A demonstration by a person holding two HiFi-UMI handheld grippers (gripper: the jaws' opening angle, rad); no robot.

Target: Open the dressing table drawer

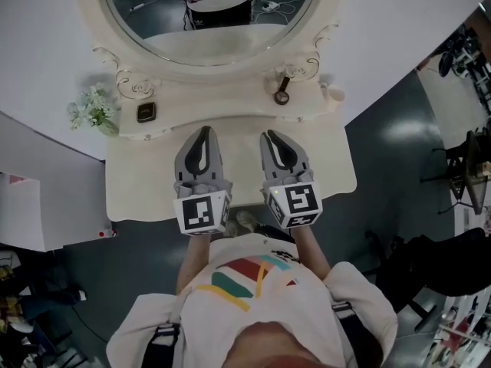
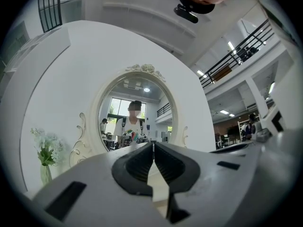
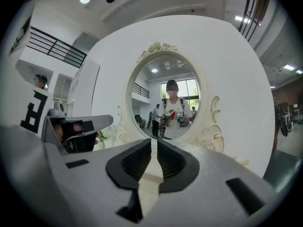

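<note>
Left gripper point(image 1: 203, 133) and right gripper point(image 1: 270, 136) hover over the dressing table point(image 1: 146, 182) — jaws pinched together, empty — its unseen drawer presumably below, equally near both.

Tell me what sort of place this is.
Likely a staged corner of an open hall, not a bedroom: a cream dressing table with oval mirror against a white partition, railed balcony beyond.

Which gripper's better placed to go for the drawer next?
Near tie, left marginally. The left gripper and right gripper sit side by side above the dressing table top, both shut and empty; left is slightly nearer its middle. The drawer front shows in no view, so unsure.
</note>
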